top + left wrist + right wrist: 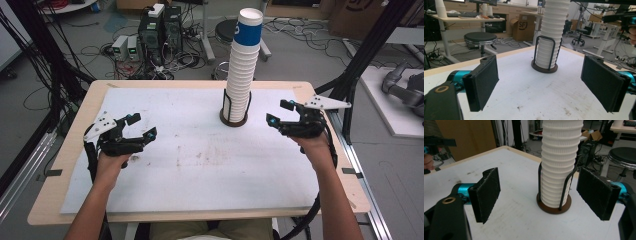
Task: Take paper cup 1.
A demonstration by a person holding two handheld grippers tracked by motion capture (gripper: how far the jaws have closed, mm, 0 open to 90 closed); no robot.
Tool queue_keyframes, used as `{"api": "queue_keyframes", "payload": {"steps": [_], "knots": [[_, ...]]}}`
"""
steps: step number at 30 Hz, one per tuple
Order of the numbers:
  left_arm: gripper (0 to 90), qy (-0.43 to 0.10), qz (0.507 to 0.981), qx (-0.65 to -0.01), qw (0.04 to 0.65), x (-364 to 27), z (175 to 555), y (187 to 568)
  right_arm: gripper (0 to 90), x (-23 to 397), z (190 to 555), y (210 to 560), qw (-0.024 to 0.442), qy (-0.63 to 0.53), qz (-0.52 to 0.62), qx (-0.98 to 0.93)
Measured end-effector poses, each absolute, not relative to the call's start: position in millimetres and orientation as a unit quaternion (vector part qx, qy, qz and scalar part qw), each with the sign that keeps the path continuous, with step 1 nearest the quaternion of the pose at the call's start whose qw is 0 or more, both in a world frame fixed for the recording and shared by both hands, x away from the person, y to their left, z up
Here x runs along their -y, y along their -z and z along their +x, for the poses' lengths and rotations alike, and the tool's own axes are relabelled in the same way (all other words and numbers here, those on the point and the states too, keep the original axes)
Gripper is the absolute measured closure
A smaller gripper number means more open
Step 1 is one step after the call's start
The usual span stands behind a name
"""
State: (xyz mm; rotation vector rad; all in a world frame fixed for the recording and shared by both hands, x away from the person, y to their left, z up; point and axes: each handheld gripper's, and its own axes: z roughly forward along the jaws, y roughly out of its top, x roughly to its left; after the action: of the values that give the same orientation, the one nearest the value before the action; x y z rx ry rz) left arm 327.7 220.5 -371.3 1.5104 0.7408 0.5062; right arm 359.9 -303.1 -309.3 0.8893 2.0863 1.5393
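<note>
High view: a tall cup stack [243, 60] stands in a black wire holder [234, 117] at upper centre of the white mat [200, 170], close to the mat's far edge. The top cup [248, 28] bears a blue band. The left gripper [142, 126] sits at middle left, near the mat's left edge, jaws spread with nothing between them. The right gripper [280, 113] is at middle right, just right of the holder and apart from it, jaws likewise parted and empty. A broad bare stretch of mat lies between the two grippers and fills the lower half of the frame; the wooden table [70, 150] rim shows as a narrow border around the mat.

Left gripper view: the stack [551, 37] rises at upper centre, well beyond the left gripper [540, 80], with open mat [529, 95] in between and the table's far edge just behind the holder [544, 67].

Right gripper view: the stack [560, 162] and holder [554, 206] stand centre right, ahead of the right gripper [541, 195], nearer its right-hand pad than its left-hand one; the pads touch neither. Bare mat [519, 215] lies to the left, up to the table's corner at upper centre left.
</note>
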Motion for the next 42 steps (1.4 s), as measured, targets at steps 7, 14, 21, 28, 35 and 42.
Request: {"api": "queue_keyframes", "payload": {"steps": [7, 14, 21, 28, 35, 42], "knots": [[14.3, -0.219, 0.662, -0.325, 0.639, -219.9, 328.2, 373.5, 19.5, 287.1, 391.9, 287.6, 0.202, -0.554, 0.311, -0.745], [14.3, -0.215, 0.662, -0.326, 0.640, -220.6, 329.7, 374.9, 19.5, 273.0, 427.6, 264.3, 0.201, -0.564, 0.308, -0.740], [14.3, -0.214, 0.659, -0.329, 0.642, -222.5, 330.4, 376.1, 19.5, 258.3, 451.7, 250.5, 0.204, -0.558, 0.307, -0.743], [14.3, -0.212, 0.659, -0.331, 0.641, -222.8, 330.7, 377.2, 13.5, 245.5, 474.1, 243.4, 0.216, -0.546, 0.320, -0.744], [14.3, -0.211, 0.659, -0.334, 0.640, -224.2, 331.6, 379.1, 13.3, 233.2, 487.9, 240.4, 0.216, -0.547, 0.321, -0.742], [14.3, -0.209, 0.657, -0.339, 0.640, -225.3, 331.4, 380.9, 13.3, 230.1, 500.4, 245.9, 0.204, -0.555, 0.326, -0.738]]}}
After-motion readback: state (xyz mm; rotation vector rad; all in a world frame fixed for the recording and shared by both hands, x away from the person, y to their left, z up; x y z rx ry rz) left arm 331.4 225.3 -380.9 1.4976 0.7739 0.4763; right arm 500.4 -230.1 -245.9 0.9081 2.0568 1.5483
